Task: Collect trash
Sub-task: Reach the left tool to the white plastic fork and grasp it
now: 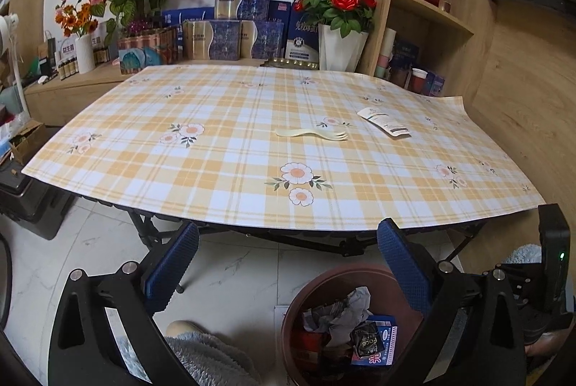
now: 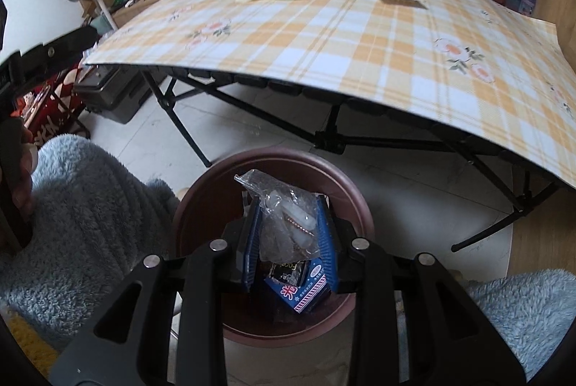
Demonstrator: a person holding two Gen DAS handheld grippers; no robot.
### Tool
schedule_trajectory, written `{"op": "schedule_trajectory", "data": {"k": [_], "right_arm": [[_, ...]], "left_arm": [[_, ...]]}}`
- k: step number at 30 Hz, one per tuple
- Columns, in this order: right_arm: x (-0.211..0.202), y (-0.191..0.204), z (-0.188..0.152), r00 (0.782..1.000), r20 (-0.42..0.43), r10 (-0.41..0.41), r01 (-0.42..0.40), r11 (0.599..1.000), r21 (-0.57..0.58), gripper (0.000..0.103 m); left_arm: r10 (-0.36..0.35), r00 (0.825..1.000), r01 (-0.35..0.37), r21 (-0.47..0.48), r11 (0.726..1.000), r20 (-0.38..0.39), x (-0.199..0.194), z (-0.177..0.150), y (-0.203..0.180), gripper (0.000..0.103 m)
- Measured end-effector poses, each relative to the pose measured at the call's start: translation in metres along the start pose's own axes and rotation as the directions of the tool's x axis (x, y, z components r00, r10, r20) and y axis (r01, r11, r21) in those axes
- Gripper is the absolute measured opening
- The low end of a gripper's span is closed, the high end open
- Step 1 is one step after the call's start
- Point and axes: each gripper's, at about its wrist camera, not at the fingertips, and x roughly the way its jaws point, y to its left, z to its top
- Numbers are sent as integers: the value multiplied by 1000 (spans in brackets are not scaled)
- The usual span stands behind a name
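A brown trash bin (image 2: pixel 273 324) on the floor, below the tabletop's near edge, already holds wrappers. The right gripper (image 2: pixel 289 234), angled down over it, pinches a clear plastic bag (image 2: pixel 284 224). The left gripper (image 1: pixel 288 263) hangs wide open, empty. A plastic spork (image 1: pixel 311 134) and white packet (image 1: pixel 383 122) remain toward the tabletop's far right.

Right claw (image 2: pixel 289 234) clamped on clear plastic bag (image 2: pixel 284 224) above brown bin (image 2: pixel 201 206).
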Motion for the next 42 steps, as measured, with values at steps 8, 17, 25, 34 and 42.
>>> {"op": "schedule_trajectory", "data": {"k": [8, 17, 25, 34, 42], "right_arm": [[8, 2, 0, 1000, -22, 9, -9, 1000, -4, 47], [-2, -5, 7, 999, 42, -32, 31, 999, 27, 97], [-14, -25, 15, 995, 89, -54, 44, 993, 108, 97], [-49, -58, 38, 966, 187, -181, 148, 973, 176, 97], [-54, -88, 54, 964, 200, -173, 129, 968, 215, 97]], "left_arm": [[-5, 1000, 4, -29, 1000, -17, 5, 0, 3, 97], [-1, 1000, 0, -30, 1000, -31, 8, 0, 2, 97], [-6, 998, 6, -9, 1000, -55, 14, 2, -4, 97], [-45, 999, 44, -54, 998, -22, 23, 20, -3, 97], [-78, 996, 78, 14, 997, -39, 46, 40, -13, 97]]}}
